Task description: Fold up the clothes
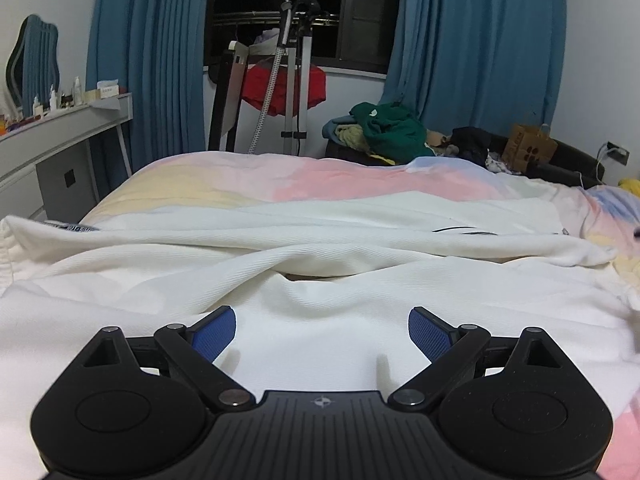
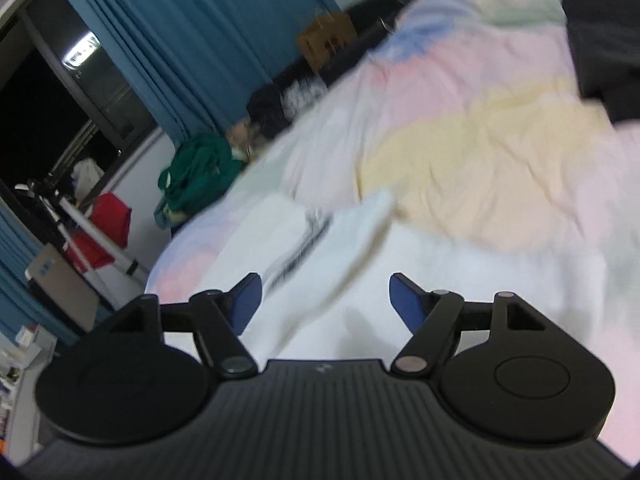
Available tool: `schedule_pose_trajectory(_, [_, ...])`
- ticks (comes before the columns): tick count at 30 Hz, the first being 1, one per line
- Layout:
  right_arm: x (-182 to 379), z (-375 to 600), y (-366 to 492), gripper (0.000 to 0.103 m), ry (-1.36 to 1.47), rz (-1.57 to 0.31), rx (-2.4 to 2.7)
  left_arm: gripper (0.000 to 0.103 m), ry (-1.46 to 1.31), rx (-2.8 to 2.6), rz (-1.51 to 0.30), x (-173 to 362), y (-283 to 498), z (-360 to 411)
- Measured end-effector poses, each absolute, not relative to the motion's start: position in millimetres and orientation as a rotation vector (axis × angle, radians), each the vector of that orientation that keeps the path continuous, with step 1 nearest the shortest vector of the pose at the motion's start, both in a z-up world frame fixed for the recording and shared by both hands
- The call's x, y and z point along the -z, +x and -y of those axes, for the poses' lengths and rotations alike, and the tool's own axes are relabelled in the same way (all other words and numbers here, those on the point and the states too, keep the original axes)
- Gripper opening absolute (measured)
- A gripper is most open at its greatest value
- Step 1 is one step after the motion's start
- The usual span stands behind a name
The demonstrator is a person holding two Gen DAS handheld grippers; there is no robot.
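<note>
Hovering over a white garment [image 1: 320,264], the left hand-held gripper [image 1: 322,330] has its jaws spread wide, blue pads [image 1: 214,334] clear of the cloth and nothing between them. The right hand-held gripper [image 2: 326,300] likewise stands wide open and empty above the same white garment [image 2: 344,280], in a blurred view. The garment lies spread across a bed with a pastel pink, yellow and blue cover [image 1: 304,178], rumpled into long folds, with dark printed lettering [image 2: 304,246] showing near one edge. A black garment [image 2: 604,40] lies on the cover further off. Beyond the bed are a heap of green clothes [image 1: 390,128], a red garment [image 1: 284,88] hanging on a rack, blue curtains [image 1: 476,40] and a grey table [image 1: 68,124] with bottles.
</note>
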State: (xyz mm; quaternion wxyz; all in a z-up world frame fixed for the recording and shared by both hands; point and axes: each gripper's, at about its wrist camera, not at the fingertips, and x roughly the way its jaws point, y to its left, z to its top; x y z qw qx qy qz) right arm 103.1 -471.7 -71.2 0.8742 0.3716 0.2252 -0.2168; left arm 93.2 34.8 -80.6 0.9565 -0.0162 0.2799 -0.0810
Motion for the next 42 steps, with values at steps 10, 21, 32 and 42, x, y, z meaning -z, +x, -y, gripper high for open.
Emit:
schedule_pose_trajectory(10, [69,421,66,0.073,0.868,-0.624,0.432,0.094,-0.263,0.096,-0.6,70,79,-79])
schedule_pose_trajectory(21, [94,462,43,0.073,0.994,-0.557,0.647,0.092,-0.488,-0.008,-0.641,61,77,-122])
schedule_pose_trajectory(32, [114,524,31,0.072,1.104,-0.513,0.736,0.093,-0.924,-0.147,-0.8,54,16,-217])
schedule_pose_trajectory(42, [117,532,10,0.073,1.153,-0.486,0.803,0.092,-1.14,-0.275,-0.88,62,-22,-285])
